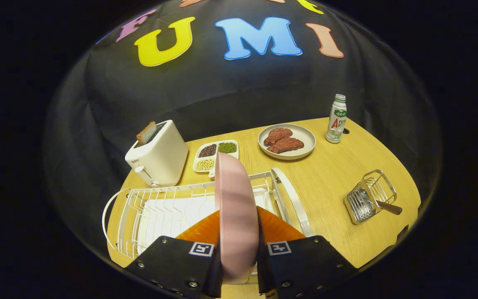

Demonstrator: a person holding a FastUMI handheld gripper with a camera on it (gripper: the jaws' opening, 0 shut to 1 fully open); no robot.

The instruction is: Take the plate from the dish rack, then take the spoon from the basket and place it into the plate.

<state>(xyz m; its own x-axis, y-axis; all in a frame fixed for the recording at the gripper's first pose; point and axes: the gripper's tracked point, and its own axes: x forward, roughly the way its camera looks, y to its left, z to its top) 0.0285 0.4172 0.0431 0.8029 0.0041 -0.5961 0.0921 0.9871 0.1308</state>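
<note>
A pink plate stands on edge between my two fingers, and my gripper is shut on its rim. The plate is held upright above the white wire dish rack, which lies just ahead of the fingers. Off to the right on the wooden table sits a small metal wire basket. In it lies a spoon, its brown handle poking out over the basket's near edge.
Beyond the rack stand a white toaster with a slice of bread in it and a divided tray of beans. Farther back are a grey plate with meat and a small bottle. The table's edge runs close beside the basket.
</note>
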